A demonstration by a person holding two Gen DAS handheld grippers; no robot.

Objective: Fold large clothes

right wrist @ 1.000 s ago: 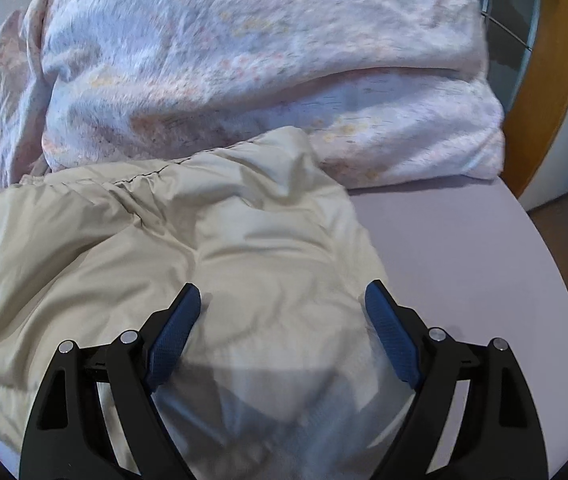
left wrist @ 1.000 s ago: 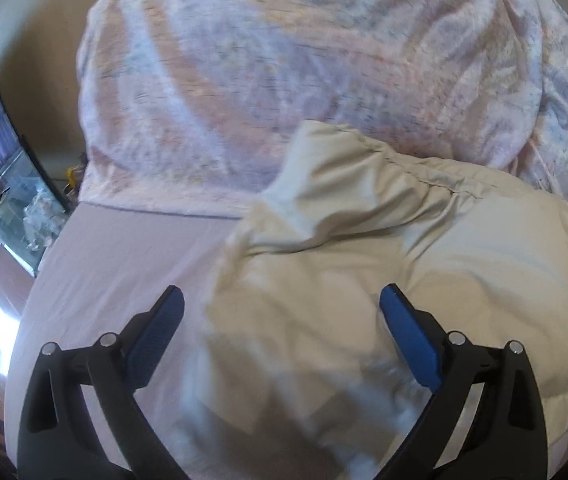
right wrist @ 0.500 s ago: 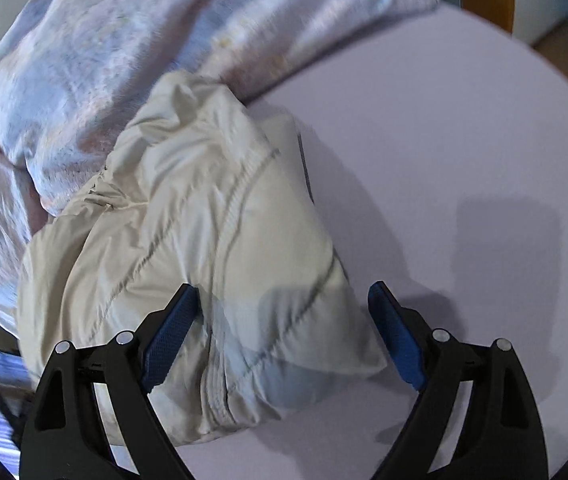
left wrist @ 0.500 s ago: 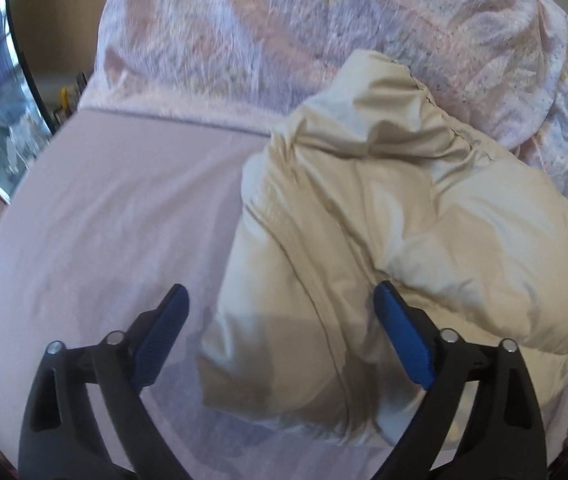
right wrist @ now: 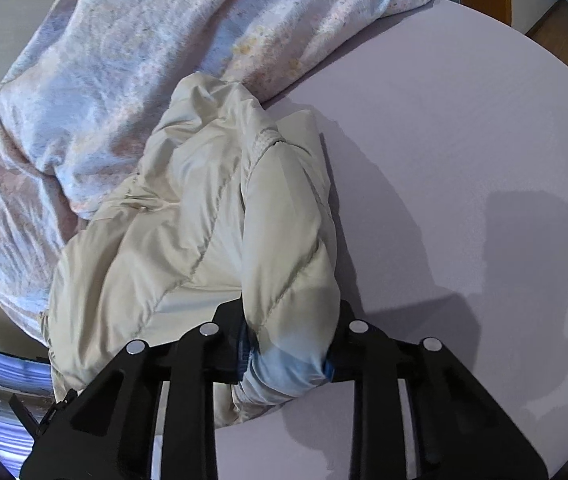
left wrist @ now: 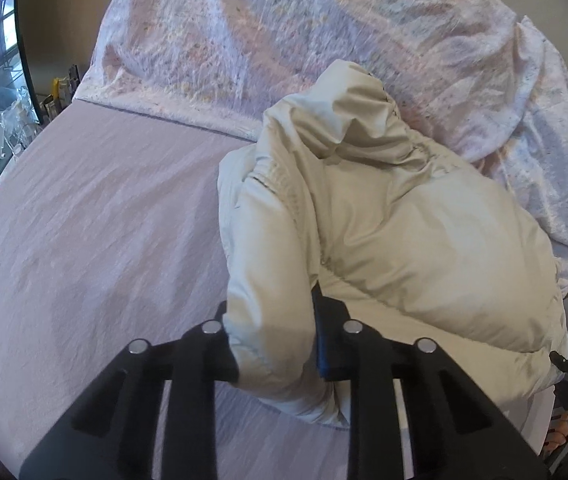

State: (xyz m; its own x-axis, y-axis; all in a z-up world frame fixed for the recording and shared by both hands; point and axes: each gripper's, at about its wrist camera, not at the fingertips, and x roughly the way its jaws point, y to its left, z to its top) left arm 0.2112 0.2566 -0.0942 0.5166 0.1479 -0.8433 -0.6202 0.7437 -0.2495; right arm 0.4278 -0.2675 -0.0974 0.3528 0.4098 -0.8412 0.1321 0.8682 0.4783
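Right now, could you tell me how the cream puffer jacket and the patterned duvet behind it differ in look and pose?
The cream puffer jacket is plain and quilted; the duvet is printed in pale pink and blue. The jacket lies bunched toward the near side of the lilac bedsheet, with a sleeve in each closing gripper, left gripper and right gripper; the duvet is heaped at the far side, untouched. Both are soft, puffy and rumpled.

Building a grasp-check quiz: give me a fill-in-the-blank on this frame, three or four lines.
1. The garment on the bed sheet is a puffy ____ jacket.
2. A padded fold of it sits between the fingers of the left gripper and of the ____ gripper.
3. Behind the jacket lies a rumpled, patterned ____.

Missing words: cream; right; duvet
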